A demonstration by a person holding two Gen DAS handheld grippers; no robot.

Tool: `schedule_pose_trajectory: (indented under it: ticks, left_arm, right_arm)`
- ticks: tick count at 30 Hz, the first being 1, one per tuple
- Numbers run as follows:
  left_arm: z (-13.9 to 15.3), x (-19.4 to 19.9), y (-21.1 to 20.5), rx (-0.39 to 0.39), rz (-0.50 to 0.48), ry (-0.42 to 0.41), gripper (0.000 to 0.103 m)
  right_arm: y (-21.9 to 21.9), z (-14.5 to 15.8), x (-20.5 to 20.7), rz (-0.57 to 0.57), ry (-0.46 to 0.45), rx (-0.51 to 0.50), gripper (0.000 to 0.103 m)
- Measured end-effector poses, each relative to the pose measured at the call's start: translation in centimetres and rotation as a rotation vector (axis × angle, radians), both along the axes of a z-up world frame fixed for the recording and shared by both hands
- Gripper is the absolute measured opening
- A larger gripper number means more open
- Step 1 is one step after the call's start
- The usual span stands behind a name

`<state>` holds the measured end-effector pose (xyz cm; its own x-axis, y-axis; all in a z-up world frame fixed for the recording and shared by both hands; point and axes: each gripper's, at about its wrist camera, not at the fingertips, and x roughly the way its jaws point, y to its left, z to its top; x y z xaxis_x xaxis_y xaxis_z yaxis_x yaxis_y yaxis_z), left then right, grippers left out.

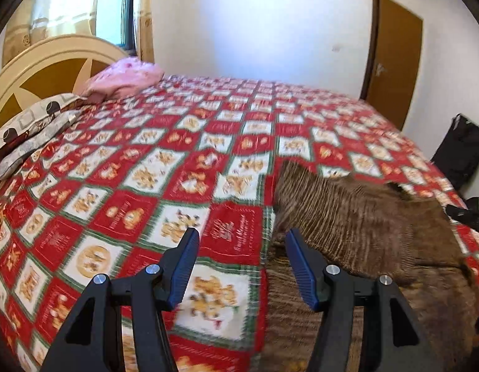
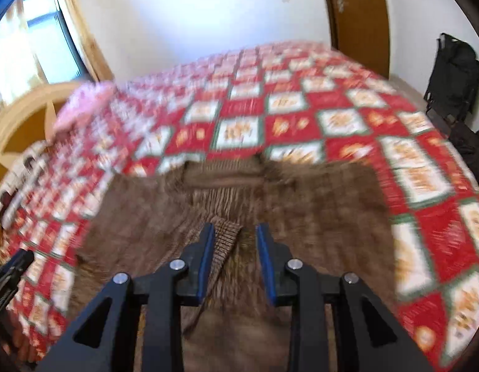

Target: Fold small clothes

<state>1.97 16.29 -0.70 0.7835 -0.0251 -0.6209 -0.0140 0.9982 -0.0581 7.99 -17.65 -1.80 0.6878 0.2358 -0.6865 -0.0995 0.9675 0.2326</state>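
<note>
The brown top (image 2: pixel 239 192) lies spread on the quilt (image 2: pixel 419 167) at the bed's near edge, its neckline on the far side, its length running near to far. The right gripper (image 2: pixel 234 235) hovers over its middle, jaws part open; a ribbed fold sits between them, against the left pad, not pinched. The left gripper (image 1: pixel 242 241), open and empty, hangs left of the top (image 1: pixel 348 217). The right hand is nearer.

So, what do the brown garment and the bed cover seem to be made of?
The brown garment looks like a ribbed knit, perhaps wool or acrylic: fine parallel ridges, a matte soft surface, a ribbed edge. The bed cover looks like printed woven cloth, possibly cotton: flat red and white squares with no shine. Blur leaves both uncertain.
</note>
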Motion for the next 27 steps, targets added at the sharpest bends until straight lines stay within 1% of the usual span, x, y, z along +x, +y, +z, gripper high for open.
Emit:
schedule_pose_trajectory:
  ticks: [1, 4, 8, 10, 11, 12, 14, 16, 19, 20, 21, 22, 24, 25, 26, 27]
  left_arm:
    - [0.6, -0.8, 0.9, -0.006, -0.015, -0.012, 0.059]
    - [1.8, -3.5, 2.6, 0.006, -0.038, -0.051, 0.060]
    - [4.2, -8.2, 5.1, 0.002, -0.121, -0.117, 0.060]
    - [5.6, -10.7, 6.4, -0.012, -0.156, -0.149, 0.064]
    - [6.4, -11.8, 7.0, -0.023, -0.169, -0.159, 0.069]
    - [7.2, -13.1, 7.7, -0.038, -0.185, -0.163, 0.072]
    - [8.4, -14.7, 8.5, -0.063, -0.216, -0.152, 0.072]
    - [9.9, -16.8, 9.2, -0.081, -0.240, -0.151, 0.072]
    - [11.9, -20.2, 9.4, -0.087, -0.273, -0.187, 0.072]
    - [12.0, -20.7, 9.2, -0.081, -0.273, -0.181, 0.072]
    - [11.7, -21.1, 8.8, -0.069, -0.274, -0.152, 0.072]
    - [10.8, -21.2, 8.1, -0.056, -0.287, -0.109, 0.072]
    - [8.5, -21.0, 6.9, -0.073, -0.335, -0.055, 0.072]
    - [6.5, -20.5, 6.0, -0.105, -0.365, 0.001, 0.072]
    - [5.1, -20.1, 5.4, -0.131, -0.384, 0.046, 0.072]
    - [2.9, -19.4, 4.6, -0.166, -0.403, 0.115, 0.072]
  right_arm:
    - [-0.7, 1.1, -1.4, -0.007, -0.026, 0.014, 0.041]
    - [-3.4, 5.3, -7.4, -0.023, -0.132, 0.036, 0.049]
    - [-6.4, 10.6, -16.4, -0.048, -0.269, 0.010, 0.054]
    - [-7.6, 12.7, -20.4, -0.060, -0.322, -0.012, 0.059]
    - [-8.2, 13.7, -22.5, -0.067, -0.346, -0.024, 0.061]
    - [-8.6, 14.5, -24.4, -0.068, -0.363, -0.033, 0.061]
    - [-9.2, 15.5, -27.2, -0.060, -0.389, -0.036, 0.061]
    - [-9.4, 15.8, -29.2, -0.043, -0.409, -0.022, 0.061]
    - [-9.3, 15.5, -31.5, -0.012, -0.415, 0.010, 0.061]
    - [-9.1, 14.9, -31.8, 0.006, -0.401, 0.011, 0.061]
    - [-8.8, 14.4, -31.9, 0.014, -0.385, 0.003, 0.064]
    - [-8.3, 13.1, -31.8, 0.018, -0.353, -0.019, 0.064]
    - [-7.4, 11.0, -31.3, 0.018, -0.299, -0.051, 0.064]
    - [-6.9, 9.4, -30.9, 0.023, -0.250, -0.061, 0.064]
    - [-6.6, 8.5, -30.8, 0.030, -0.217, -0.061, 0.064]
    - [-6.1, 7.4, -30.1, 0.042, -0.172, -0.062, 0.064]
